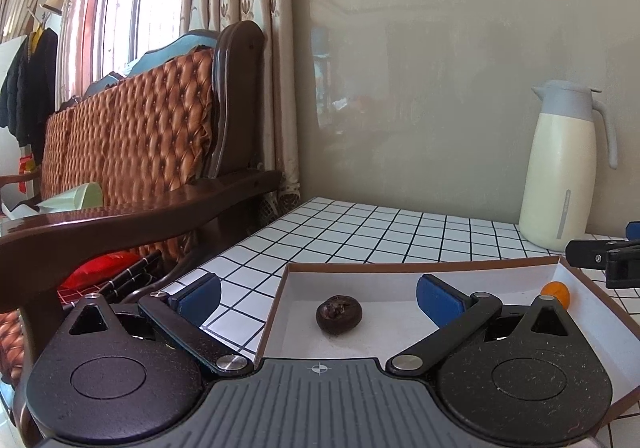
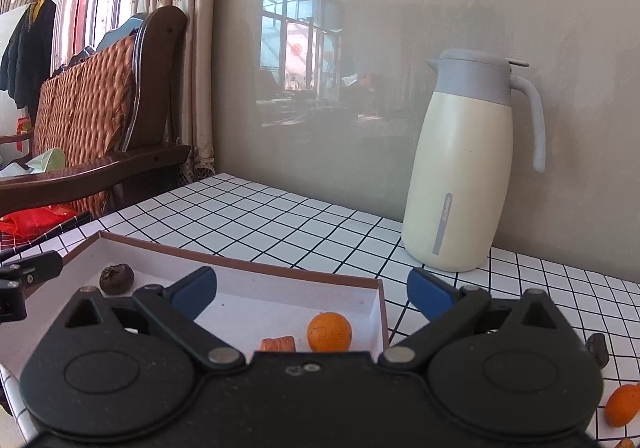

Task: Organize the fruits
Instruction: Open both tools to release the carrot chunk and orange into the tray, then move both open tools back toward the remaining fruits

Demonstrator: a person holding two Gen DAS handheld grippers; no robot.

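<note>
1. Now both tongs gape wide and empty: left gripper (image 1: 318, 298), right gripper (image 2: 312, 294).
2. Inside the tray (image 2: 240, 264) lie a dark fruit (image 1: 339, 315) and an orange fruit (image 2: 329, 332).
3. Loose fruits (image 2: 622, 404) lie right of the tray, nearer the right gripper.

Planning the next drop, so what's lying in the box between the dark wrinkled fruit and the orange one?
In the right wrist view, mostly bare white box floor. Only a small orange-pink piece sits beside the orange fruit, well away from the dark fruit.
</note>
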